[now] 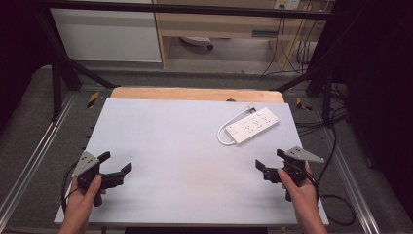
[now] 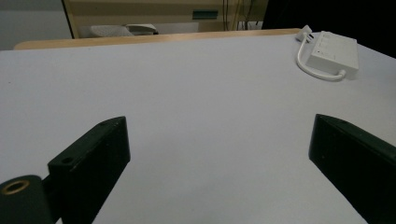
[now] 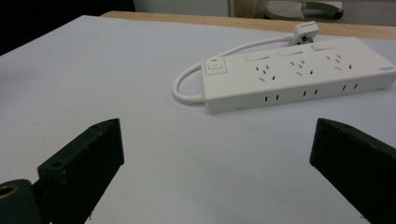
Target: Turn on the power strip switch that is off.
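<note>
A white power strip point(image 1: 254, 125) point(image 2: 333, 52) point(image 3: 299, 73) with several sockets lies flat at the back right of the white table point(image 1: 170, 146), its short white cable point(image 1: 229, 126) point(image 3: 187, 84) looped round its left end to a plug point(image 3: 304, 32). My left gripper point(image 1: 117, 163) point(image 2: 219, 144) is held low near the front left corner, open and holding nothing. My right gripper point(image 1: 271, 160) point(image 3: 217, 144) is held near the front right edge, open and holding nothing, with the strip a short way ahead of its jaws.
A wooden board edge point(image 1: 195, 93) runs along the table's far side. Black frame legs point(image 1: 61, 73) stand at both back corners. Cables point(image 1: 336, 161) trail on the grey floor to the right. A cabinet point(image 1: 214, 29) stands behind.
</note>
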`<action>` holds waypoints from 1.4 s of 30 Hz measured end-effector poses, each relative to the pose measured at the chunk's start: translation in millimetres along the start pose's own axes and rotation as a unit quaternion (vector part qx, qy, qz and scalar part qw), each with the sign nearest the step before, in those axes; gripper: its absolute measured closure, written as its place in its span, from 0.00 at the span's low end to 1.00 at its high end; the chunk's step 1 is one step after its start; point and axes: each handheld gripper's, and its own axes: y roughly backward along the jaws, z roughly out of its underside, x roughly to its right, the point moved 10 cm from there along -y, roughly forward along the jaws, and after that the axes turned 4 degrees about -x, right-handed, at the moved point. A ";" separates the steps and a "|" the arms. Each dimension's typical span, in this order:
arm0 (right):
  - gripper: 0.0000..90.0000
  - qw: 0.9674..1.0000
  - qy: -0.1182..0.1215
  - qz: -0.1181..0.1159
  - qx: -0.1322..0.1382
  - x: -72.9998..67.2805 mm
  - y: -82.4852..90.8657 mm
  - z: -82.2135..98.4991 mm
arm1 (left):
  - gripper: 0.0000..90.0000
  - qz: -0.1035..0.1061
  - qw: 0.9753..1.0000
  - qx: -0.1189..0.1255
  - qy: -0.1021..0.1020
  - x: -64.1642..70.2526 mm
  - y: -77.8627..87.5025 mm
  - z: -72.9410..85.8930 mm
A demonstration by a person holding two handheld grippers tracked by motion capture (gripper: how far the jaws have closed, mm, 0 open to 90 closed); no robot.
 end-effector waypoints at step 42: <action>0.06 0.999 0.004 0.039 0.021 44.8 -37.3 -90.3 | 0.06 -0.010 1.000 -0.015 -0.002 -2.6 -0.3 6.3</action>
